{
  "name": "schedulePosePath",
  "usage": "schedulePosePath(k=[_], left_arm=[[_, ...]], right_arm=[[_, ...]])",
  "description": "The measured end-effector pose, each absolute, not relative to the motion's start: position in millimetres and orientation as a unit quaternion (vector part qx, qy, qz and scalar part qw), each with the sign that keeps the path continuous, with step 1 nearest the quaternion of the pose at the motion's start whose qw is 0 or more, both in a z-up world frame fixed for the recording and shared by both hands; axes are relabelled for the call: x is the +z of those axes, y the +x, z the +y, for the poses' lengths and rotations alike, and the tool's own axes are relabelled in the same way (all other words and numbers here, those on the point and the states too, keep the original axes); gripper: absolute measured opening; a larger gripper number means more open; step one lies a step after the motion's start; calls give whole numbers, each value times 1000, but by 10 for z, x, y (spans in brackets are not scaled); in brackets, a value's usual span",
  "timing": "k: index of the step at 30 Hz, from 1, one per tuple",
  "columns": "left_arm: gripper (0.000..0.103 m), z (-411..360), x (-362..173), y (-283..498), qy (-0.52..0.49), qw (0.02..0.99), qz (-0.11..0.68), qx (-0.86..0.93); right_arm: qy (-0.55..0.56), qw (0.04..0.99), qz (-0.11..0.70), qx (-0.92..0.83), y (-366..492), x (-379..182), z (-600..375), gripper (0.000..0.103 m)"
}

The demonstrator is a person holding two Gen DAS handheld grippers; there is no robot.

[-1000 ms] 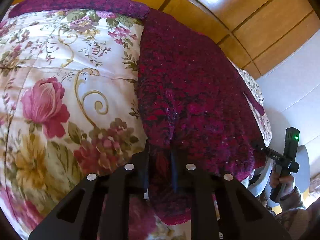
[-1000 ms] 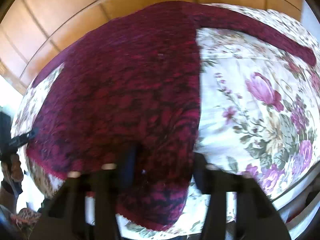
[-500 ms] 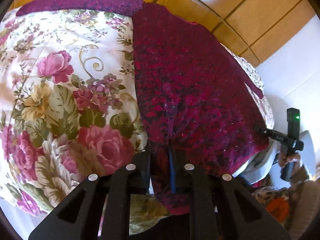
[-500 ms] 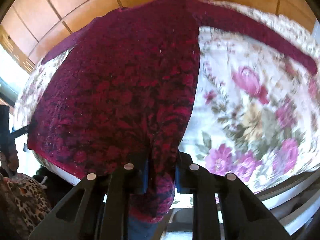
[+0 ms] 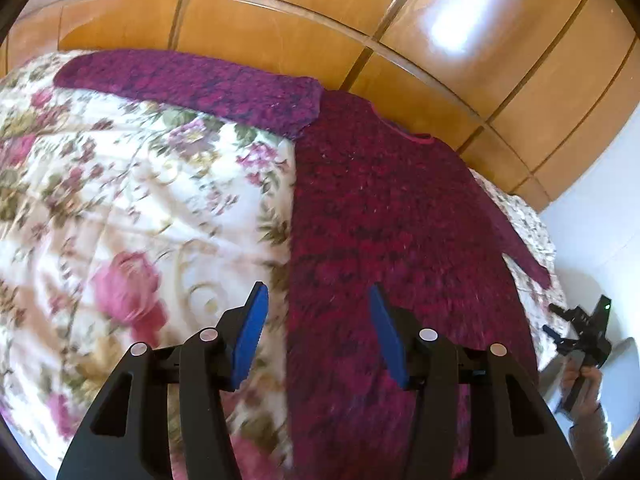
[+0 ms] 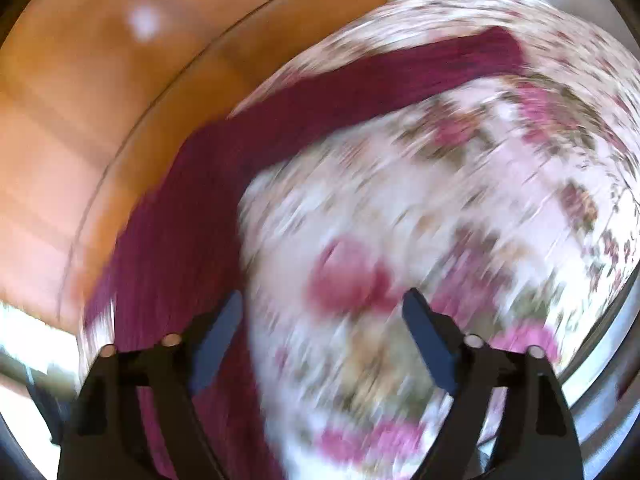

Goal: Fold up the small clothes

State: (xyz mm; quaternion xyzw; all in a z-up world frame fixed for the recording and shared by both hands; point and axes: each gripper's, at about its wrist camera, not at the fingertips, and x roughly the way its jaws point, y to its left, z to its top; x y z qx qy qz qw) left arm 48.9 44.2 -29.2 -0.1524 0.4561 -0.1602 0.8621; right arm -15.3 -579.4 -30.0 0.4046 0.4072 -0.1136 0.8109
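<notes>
A dark red knitted sweater lies flat on a floral bedspread, its left sleeve stretched out toward the far left. My left gripper is open and empty, hovering over the sweater's left edge near the hem. In the blurred right wrist view the sweater lies at the left with its other sleeve stretched to the upper right. My right gripper is open and empty over the bedspread, just right of the sweater's edge. It also shows at the right edge of the left wrist view.
A wooden panelled wall runs behind the bed. A white wall stands at the right. The bed's edge shows at the lower right of the right wrist view.
Both grippers have opened and let go of the sweater's hem. Both have lifted and moved; the right one swung to the right, off the sweater and over the bedspread.
</notes>
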Motion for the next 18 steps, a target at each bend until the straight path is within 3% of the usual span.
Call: schedulePosePath(k=[1, 6, 12, 15, 18], left_arm=[[51, 320, -329, 541, -143, 863, 459, -157], [51, 8, -505, 579, -93, 861, 475, -155], [51, -69, -704, 631, -60, 858, 489, -145], [51, -84, -745, 642, -51, 859, 489, -146], [51, -93, -754, 660, -51, 858, 489, -147]], right_arm=[[428, 804, 393, -127, -104, -334, -5932, 61], [552, 743, 317, -205, 154, -618, -6776, 60], [564, 722, 304, -261, 458, -750, -7287, 58], [533, 722, 347, -274, 689, -820, -7429, 9], [472, 746, 373, -287, 873, -777, -7362, 8]])
